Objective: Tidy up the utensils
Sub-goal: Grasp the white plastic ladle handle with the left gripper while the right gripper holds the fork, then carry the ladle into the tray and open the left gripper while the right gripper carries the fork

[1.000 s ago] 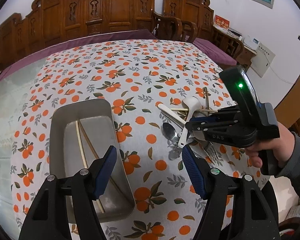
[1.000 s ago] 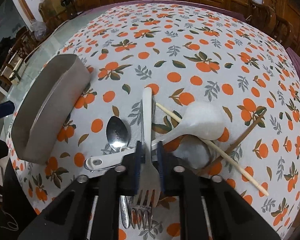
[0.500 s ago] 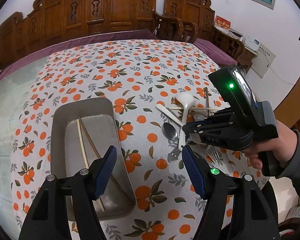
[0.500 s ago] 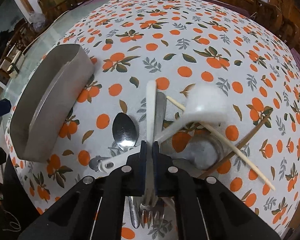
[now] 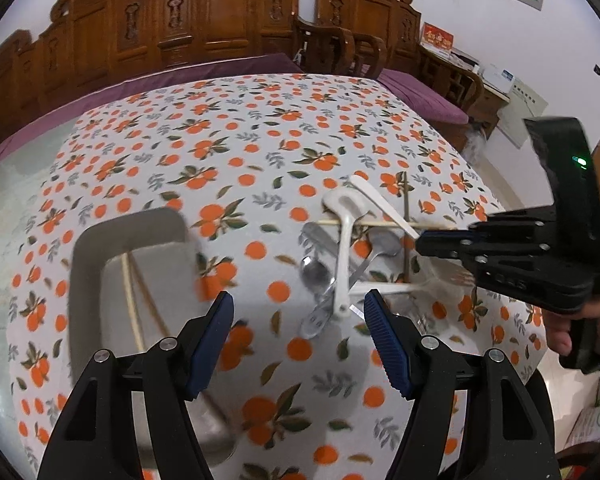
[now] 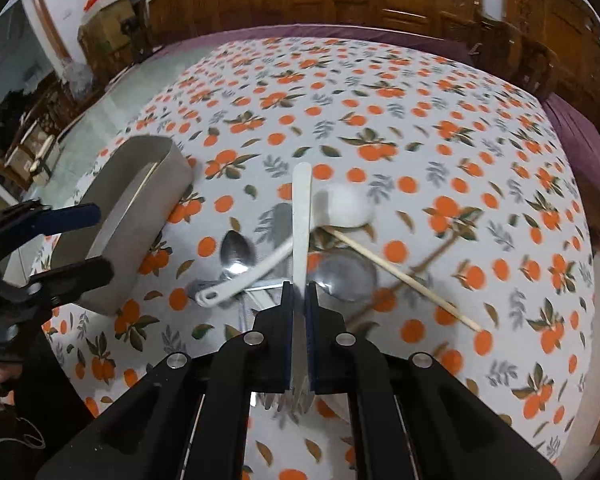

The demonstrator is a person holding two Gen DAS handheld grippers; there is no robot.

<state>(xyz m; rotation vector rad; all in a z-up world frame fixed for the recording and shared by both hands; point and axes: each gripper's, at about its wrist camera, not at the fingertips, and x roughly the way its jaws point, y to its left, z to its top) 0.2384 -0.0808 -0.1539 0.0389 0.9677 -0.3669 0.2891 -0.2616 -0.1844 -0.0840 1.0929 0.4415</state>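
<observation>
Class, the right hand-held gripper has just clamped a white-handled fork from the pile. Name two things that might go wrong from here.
1. The right hand-held gripper grips the fork near its tines, so the long handle may swing or slip on the way to the metal tray.
2. The white spoon and a chopstick lie close under the fork; lifting may drag or scatter them.

On the tabletop (image 5: 260, 152) the tray (image 5: 88, 280) with chopsticks (image 5: 130, 292) inside lies to my left, the utensil pile (image 5: 340, 256) to its right, before my right fingers (image 6: 288, 332).
</observation>
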